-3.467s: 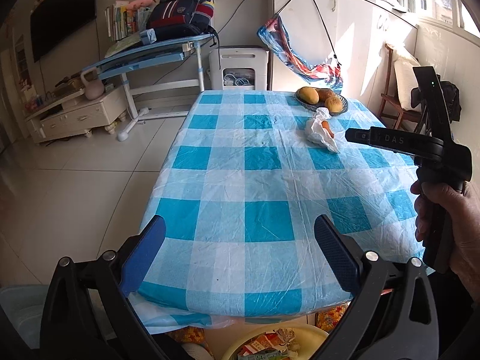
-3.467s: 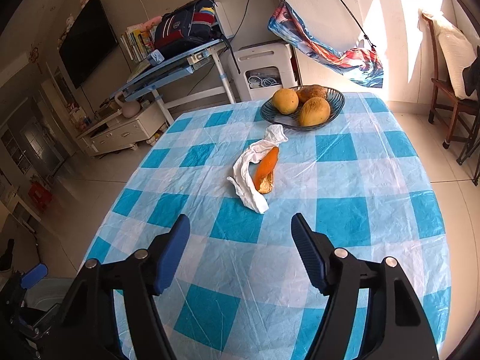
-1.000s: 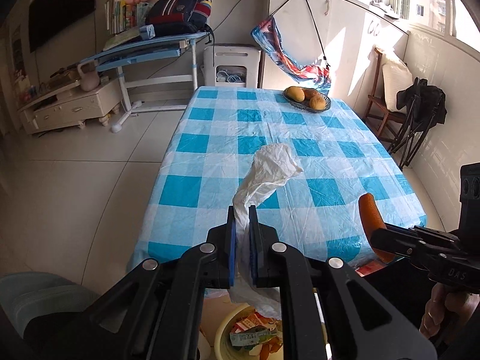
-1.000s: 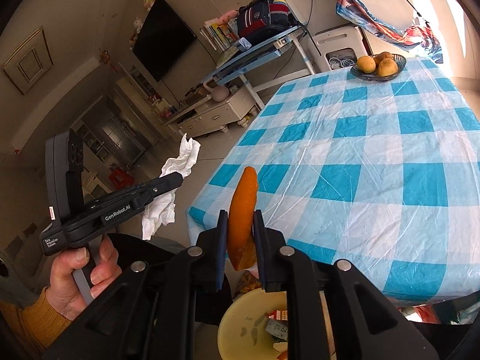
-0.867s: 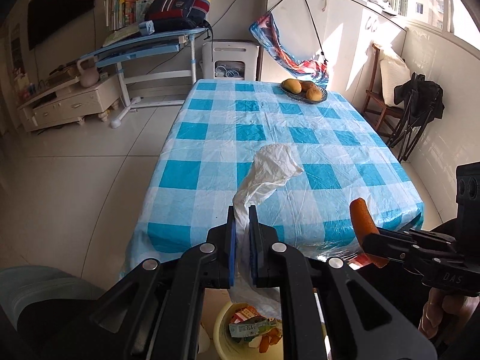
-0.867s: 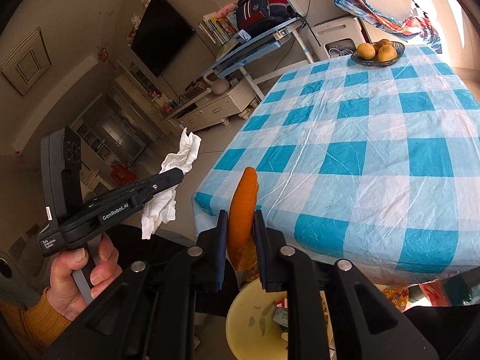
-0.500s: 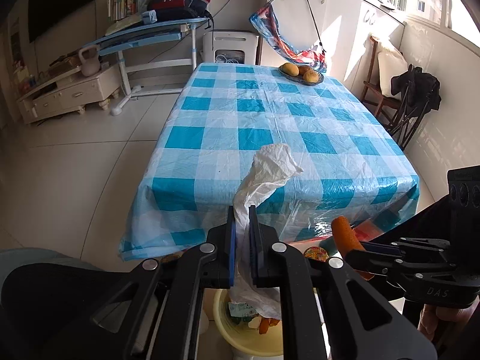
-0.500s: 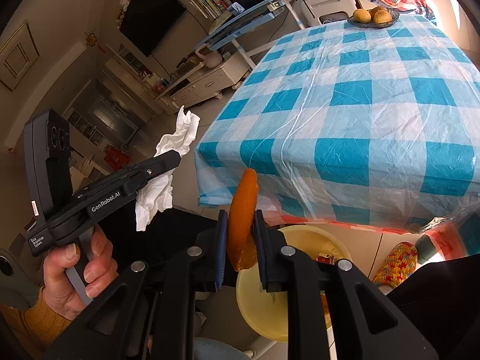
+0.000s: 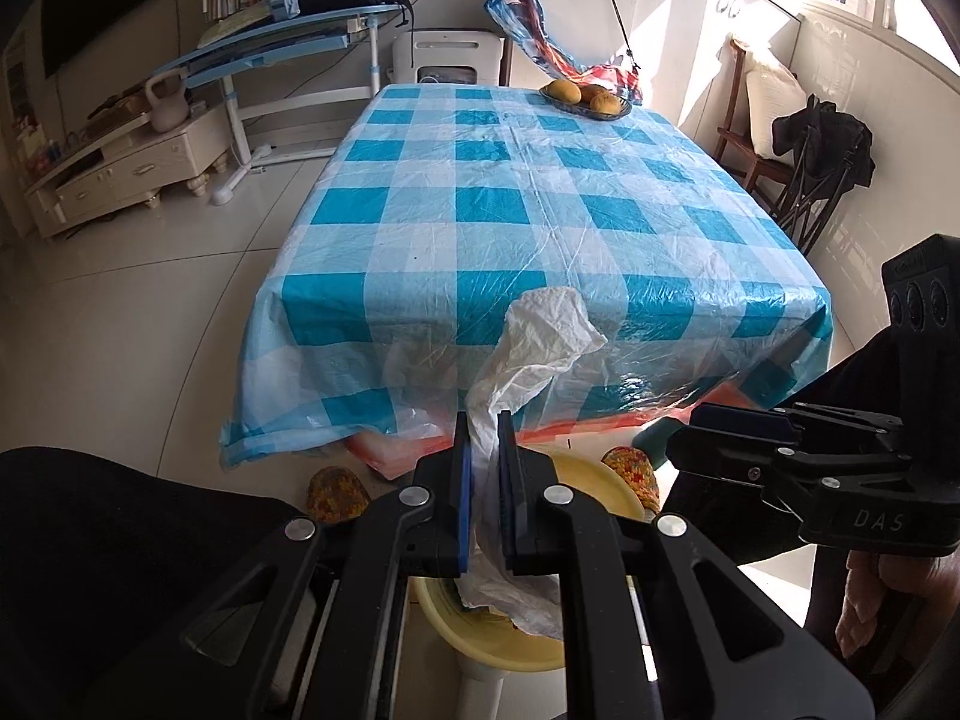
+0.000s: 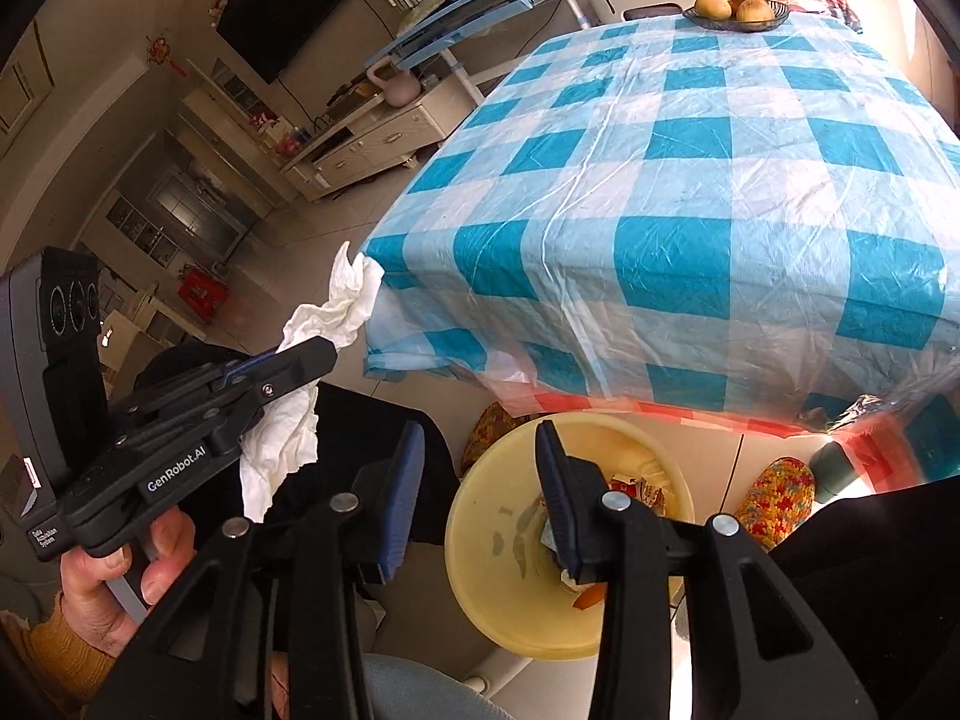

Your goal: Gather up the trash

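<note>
My left gripper (image 9: 485, 438) is shut on a crumpled white tissue (image 9: 540, 348) and holds it above the yellow trash bin (image 9: 576, 474). The tissue (image 10: 336, 312) and left gripper (image 10: 318, 354) also show at the left of the right wrist view. My right gripper (image 10: 477, 450) is open and empty above the yellow bin (image 10: 510, 510). An orange peel piece (image 10: 588, 597) lies inside the bin among other scraps. In the left wrist view the right gripper (image 9: 720, 426) sits at the right, over the bin.
The table with a blue checked cloth (image 9: 540, 210) stands just beyond the bin, its near edge overhanging. A fruit bowl (image 9: 585, 99) sits at its far end. Knitted slippers (image 10: 777, 495) lie on the floor by the bin. A chair (image 9: 810, 168) stands at the right.
My right gripper has opened and the orange peel has dropped into the yellow bin. Both grippers have moved back and lower from the table. The left gripper still holds the tissue.
</note>
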### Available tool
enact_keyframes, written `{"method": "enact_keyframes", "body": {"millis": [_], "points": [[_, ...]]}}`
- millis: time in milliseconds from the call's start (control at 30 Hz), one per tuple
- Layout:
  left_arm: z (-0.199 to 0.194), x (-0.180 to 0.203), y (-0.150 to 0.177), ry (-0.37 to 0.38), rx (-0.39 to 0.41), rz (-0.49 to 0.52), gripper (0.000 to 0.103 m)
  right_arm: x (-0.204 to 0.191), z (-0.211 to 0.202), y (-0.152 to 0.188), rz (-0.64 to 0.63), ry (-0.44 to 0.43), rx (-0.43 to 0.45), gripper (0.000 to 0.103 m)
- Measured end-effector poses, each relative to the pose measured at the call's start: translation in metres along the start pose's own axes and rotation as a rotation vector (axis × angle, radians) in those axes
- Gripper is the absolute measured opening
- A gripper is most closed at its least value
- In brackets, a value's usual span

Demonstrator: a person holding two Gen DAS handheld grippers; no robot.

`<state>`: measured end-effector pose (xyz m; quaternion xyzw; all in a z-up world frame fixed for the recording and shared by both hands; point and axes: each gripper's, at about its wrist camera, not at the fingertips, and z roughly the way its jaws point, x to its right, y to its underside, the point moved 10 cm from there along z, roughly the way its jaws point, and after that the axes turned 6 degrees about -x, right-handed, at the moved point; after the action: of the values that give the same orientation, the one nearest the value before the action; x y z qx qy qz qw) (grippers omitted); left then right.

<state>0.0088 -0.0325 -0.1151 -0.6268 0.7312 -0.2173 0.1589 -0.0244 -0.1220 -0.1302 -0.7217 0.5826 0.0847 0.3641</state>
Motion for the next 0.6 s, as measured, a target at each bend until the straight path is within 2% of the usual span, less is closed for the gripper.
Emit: {"method": "enact_keyframes", "body": {"millis": [133,267,300,367,400,433,600], "points": [[0.002,0.008,0.008,-0.001,-0.015,0.024,0.008,0.003,-0.014,-0.008,0.005,0.009,0.076,0.051],[0.004,0.017,0.018,0.009,-0.034,0.056,0.008,0.003,-0.03,-0.017,-0.004,0.029,0.152,0.057],[0.005,0.019,0.019,0.01,-0.04,0.067,0.012,0.004,-0.033,-0.019,-0.004,0.035,0.168,0.059],[0.003,0.02,0.019,-0.004,-0.031,0.079,0.03,0.007,-0.039,-0.023,0.0,0.044,0.196,0.062],[0.002,0.021,0.018,-0.015,-0.02,0.083,0.048,0.008,-0.042,-0.024,0.004,0.047,0.207,0.063],[0.0,0.02,0.017,-0.024,-0.01,0.083,0.057,0.009,-0.043,-0.026,0.008,0.051,0.216,0.065],[-0.007,0.017,0.01,-0.035,0.034,0.066,0.074,0.016,-0.048,-0.031,0.024,0.077,0.252,0.07]]}}
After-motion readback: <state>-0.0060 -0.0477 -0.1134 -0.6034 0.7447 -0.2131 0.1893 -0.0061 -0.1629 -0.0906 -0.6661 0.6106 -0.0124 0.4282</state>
